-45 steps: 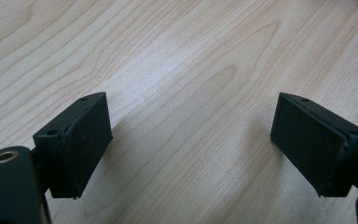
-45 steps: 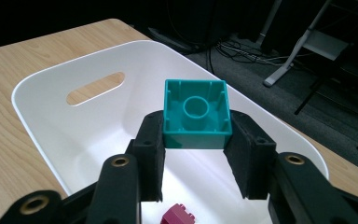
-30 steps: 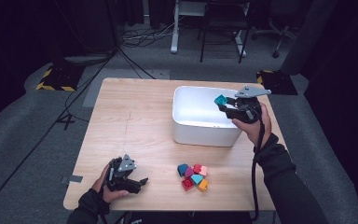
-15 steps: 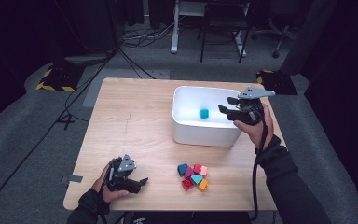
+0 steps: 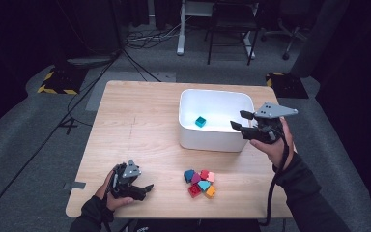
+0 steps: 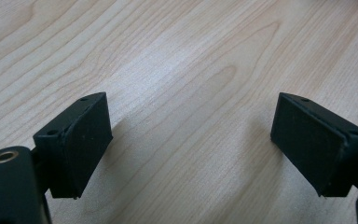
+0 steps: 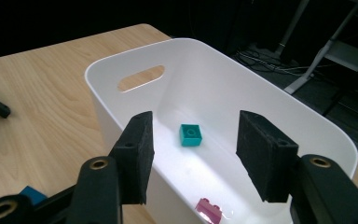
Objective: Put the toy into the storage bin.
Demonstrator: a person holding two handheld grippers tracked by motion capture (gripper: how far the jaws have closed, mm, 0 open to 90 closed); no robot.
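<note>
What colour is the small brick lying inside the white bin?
Teal; the brick in the white bin shows best in the right gripper view.

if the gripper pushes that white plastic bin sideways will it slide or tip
The white plastic bin would probably slide: it looks broad and low, flat on the smooth wooden table. It likely weighs little, holding a teal toy brick and a pink brick. Thin walls may flex a bit.
</note>
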